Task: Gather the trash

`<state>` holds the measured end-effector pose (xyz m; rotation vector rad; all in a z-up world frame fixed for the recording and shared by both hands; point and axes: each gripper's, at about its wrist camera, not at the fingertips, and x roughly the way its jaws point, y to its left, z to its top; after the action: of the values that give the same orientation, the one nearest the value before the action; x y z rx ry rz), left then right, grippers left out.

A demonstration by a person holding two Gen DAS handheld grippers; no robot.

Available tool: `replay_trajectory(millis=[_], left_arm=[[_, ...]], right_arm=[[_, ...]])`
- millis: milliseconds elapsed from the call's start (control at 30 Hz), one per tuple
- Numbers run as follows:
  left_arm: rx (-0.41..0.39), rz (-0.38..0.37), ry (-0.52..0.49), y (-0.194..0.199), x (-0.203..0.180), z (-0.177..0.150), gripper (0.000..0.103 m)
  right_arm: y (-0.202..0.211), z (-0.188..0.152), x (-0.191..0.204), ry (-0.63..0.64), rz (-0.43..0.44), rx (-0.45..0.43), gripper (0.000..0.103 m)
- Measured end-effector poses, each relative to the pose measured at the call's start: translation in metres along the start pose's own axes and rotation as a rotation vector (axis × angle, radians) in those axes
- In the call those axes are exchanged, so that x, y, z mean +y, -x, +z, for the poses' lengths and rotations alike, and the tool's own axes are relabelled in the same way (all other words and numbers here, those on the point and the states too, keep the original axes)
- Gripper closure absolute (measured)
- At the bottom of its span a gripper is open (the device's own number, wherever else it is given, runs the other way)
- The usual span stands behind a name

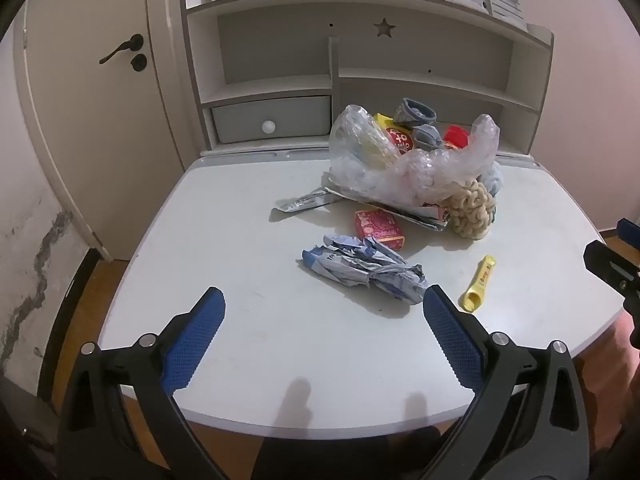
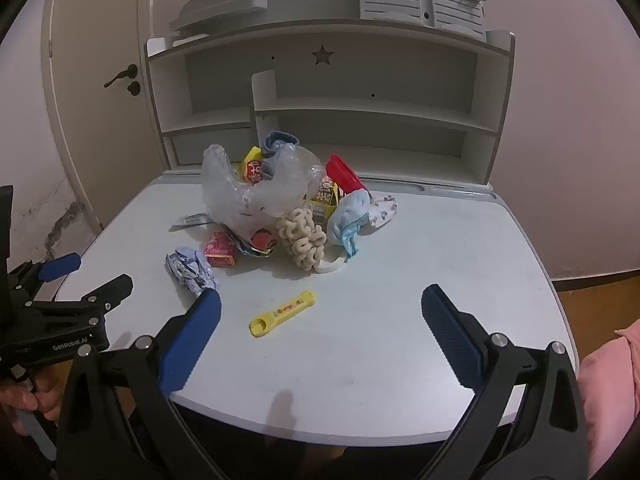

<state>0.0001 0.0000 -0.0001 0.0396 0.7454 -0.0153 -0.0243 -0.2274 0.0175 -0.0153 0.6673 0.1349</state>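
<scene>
A clear plastic bag (image 1: pixel 404 160) (image 2: pixel 248 192) stuffed with wrappers sits at the back middle of the white desk (image 1: pixel 280 340) (image 2: pixel 420 260). In front of it lie a crumpled blue-white wrapper (image 1: pixel 364 268) (image 2: pixel 190 270), a small pink box (image 1: pixel 379 227) (image 2: pixel 219 255), a yellow tube wrapper (image 1: pixel 479 283) (image 2: pixel 282 313), a cream knotted cloth (image 1: pixel 472 210) (image 2: pixel 302 240) and a silver strip wrapper (image 1: pixel 306 200). My left gripper (image 1: pixel 324 312) is open and empty, just short of the crumpled wrapper. My right gripper (image 2: pixel 320 312) is open and empty, with the yellow tube between its fingers' line.
A white hutch with shelves (image 1: pixel 360 76) (image 2: pixel 340 116) and a knobbed drawer (image 1: pixel 272 120) stands at the desk's back. A light blue cloth (image 2: pixel 350 216) and a red packet (image 2: pixel 344 174) lie right of the bag. A door (image 1: pixel 100 100) is at left. Wooden floor lies beyond the desk edges.
</scene>
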Motion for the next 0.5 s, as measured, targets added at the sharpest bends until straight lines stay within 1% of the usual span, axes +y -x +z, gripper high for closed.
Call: replay_trajectory(millis=[167, 267, 300, 500], left_arm=[[0.002, -0.004, 0.006, -0.0001, 0.0024, 0.0003, 0.006], [0.002, -0.004, 0.013, 0.0007, 0.0064, 0.0008, 0.006], [0.005, 0.002, -0.007, 0.0005, 0.001, -0.0013, 0.006], [0.005, 0.005, -0.007, 0.0009, 0.0013, -0.0014, 0.006]], right_arm=[[0.0038, -0.0001, 0.0012, 0.002, -0.002, -0.004, 0.006], [-0.0006, -0.0001, 0.0003, 0.002, 0.001, 0.001, 0.006], [-0.0006, -0.0004, 0.001, 0.003, 0.001, 0.001, 0.006], [0.0, -0.0002, -0.0005, -0.004, 0.011, 0.001, 0.006]])
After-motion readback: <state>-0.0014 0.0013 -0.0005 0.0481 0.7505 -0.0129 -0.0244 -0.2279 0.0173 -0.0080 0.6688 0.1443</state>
